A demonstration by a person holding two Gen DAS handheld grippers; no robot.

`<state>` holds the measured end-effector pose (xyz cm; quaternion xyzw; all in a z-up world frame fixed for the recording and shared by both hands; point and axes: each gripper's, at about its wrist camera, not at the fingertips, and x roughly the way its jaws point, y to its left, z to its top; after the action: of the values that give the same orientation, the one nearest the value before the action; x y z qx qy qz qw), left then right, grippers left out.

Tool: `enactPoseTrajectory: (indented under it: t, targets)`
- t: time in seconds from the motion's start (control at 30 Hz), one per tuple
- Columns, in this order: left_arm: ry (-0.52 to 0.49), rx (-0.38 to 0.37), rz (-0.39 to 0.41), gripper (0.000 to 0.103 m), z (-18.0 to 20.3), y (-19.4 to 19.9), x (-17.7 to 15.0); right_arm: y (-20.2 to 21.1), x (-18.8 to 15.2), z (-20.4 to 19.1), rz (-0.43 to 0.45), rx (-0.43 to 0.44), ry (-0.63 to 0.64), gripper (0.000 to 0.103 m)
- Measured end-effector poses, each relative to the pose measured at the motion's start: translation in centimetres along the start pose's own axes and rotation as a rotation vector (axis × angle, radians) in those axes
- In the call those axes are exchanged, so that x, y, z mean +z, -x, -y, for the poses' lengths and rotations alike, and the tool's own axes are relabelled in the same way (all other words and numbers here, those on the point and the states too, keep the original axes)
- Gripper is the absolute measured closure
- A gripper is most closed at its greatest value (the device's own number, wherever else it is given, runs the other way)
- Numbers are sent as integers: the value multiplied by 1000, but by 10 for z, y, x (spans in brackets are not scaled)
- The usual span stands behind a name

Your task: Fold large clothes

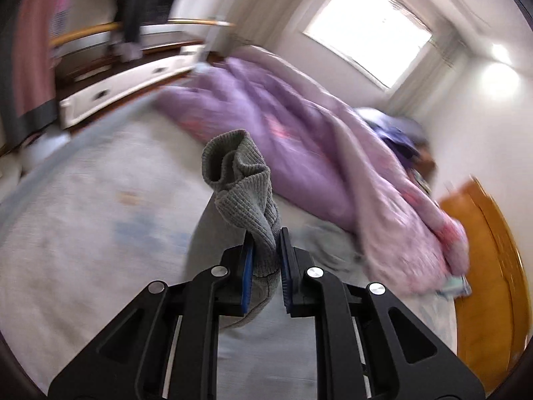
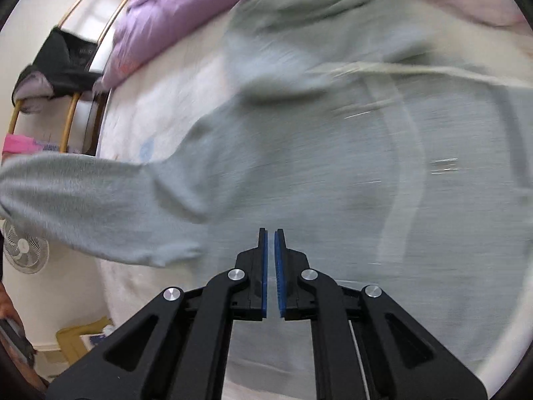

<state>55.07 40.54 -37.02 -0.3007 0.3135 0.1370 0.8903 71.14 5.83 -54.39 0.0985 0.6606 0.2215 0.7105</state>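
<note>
Above bed (image 1: 83,206), left tool (image 1: 265,233) clamps sweater cuff (image 1: 240,180) (right tool (image 2: 270,233) closed, empty).

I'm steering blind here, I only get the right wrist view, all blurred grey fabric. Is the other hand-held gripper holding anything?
Observer: Yes. The left hand-held gripper is shut on the ribbed cuff of the grey sweater, and the cuff sticks up beyond its fingers.
Operator: What's past that cuff?
Observer: A purple quilt bunched on the bed.
Operator: And my right side, holding something?
Observer: No. The right hand-held gripper is shut with nothing between its pads, above the sweater's body.
Operator: Anything beyond the bed?
Observer: A bright window behind the quilt, and a wooden door at the right edge.
</note>
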Motion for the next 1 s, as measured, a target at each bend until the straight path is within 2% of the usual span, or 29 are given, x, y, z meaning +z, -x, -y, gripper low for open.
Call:
enactPoseTrajectory:
  t: [0.1,0.17,0.23,0.37,0.5,0.63,0.7,0.77,0.87,0.9,0.93,1.0]
  targets:
    - [-30,-84,-89,89,83,-45,-40,57,5,73,61,-84,-26,97]
    - [-70,-109,-129,89,121,-66,-68,84,5,118,80,-140,-52,97]
    - [-89,-145,-207,89,168,-100,-104,119,11,170,116,-204,-93,97]
    - [-152,-151,-281,89,231,-151,-169,162,25,244,166,-309,-151,93]
    - [-207,-126,-391,89,261,-200,-229,193,41,311,204,-389,-211,88]
    - [-259,-78,-504,89,270,-238,-286,210,46,382,209,-364,-363,87]
    - [-284,-48,-555,89,267,-251,-308,211,49,408,208,-375,-418,81]
    - [-310,-25,-595,87,268,-263,-322,205,54,435,192,-388,-478,67]
    - [-306,-43,-624,78,270,-268,-332,194,57,471,186,-349,-600,61]
    - [-295,-61,-643,67,272,-267,-333,190,57,480,178,-343,-635,60]
    - [-281,-84,-651,52,274,-266,-332,185,57,493,171,-343,-690,60]
    - [-281,-112,-626,47,279,-259,-329,174,57,514,181,-284,-762,59]
